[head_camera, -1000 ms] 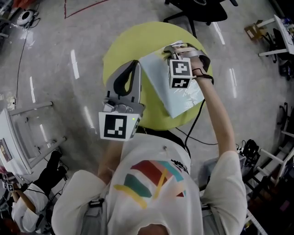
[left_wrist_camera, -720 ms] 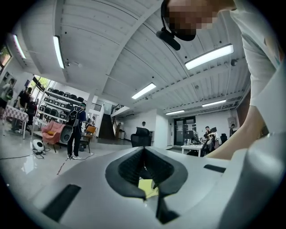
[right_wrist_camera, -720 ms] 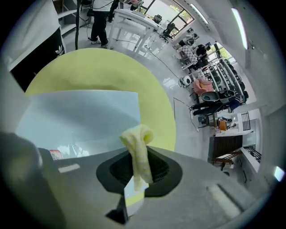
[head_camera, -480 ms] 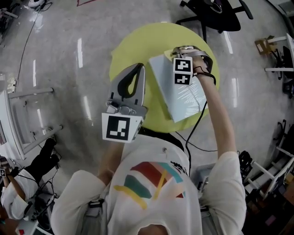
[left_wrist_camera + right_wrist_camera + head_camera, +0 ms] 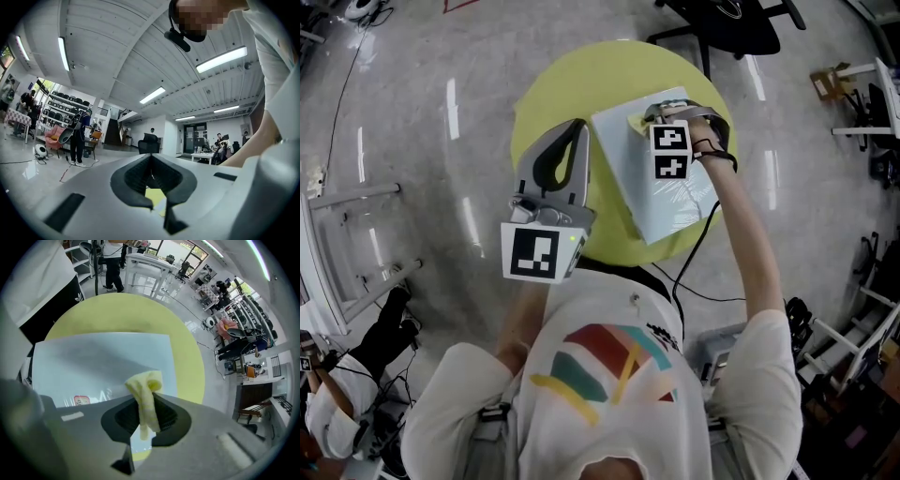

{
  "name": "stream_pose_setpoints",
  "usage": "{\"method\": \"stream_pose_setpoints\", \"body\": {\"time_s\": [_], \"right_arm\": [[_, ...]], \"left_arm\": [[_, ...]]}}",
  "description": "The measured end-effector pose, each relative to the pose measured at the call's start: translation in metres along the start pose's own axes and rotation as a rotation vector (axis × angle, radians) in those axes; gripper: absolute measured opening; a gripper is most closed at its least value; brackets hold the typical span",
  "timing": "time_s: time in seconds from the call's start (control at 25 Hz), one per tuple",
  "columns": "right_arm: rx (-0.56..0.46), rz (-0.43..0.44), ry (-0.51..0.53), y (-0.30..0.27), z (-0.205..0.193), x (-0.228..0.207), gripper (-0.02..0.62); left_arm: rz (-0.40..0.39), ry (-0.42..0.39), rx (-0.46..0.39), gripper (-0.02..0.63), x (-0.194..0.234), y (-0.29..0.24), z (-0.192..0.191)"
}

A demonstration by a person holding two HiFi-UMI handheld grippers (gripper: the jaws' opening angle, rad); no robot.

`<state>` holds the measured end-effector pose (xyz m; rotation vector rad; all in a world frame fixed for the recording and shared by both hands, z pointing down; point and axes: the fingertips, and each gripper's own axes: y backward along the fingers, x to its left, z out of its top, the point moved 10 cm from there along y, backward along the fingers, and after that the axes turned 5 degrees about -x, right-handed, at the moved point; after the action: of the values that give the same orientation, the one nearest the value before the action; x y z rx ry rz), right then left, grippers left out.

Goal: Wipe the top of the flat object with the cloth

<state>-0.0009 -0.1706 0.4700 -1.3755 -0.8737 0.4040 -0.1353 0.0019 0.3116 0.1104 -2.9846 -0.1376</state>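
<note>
Right gripper [image 5: 146,404] clamped on yellow cloth [image 5: 145,385], cloth at upper edge of pale blue flat object [image 5: 633,173]. Object lies upper centre-right of head view on round yellow table [image 5: 562,84]. Left gripper [image 5: 576,129] just left of it, jaws together, nothing between.

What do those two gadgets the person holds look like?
The left gripper and right gripper are pale grey plastic, each with two curved jaws lined in black ribbed pads and a white cube bearing black square markers. A black cable trails from the right one. The person wears a white short-sleeved T-shirt with coloured stripes and a dark wrist strap.
</note>
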Motion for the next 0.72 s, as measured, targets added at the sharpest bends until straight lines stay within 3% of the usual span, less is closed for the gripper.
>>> {"method": "stream_pose_setpoints", "body": {"time_s": [0.72], "right_arm": [[-0.015, 0.074, -0.02, 0.027, -0.006, 0.082, 0.026]], "left_arm": [[-0.061, 0.003, -0.089, 0.015, -0.015, -0.01, 0.02]]}}
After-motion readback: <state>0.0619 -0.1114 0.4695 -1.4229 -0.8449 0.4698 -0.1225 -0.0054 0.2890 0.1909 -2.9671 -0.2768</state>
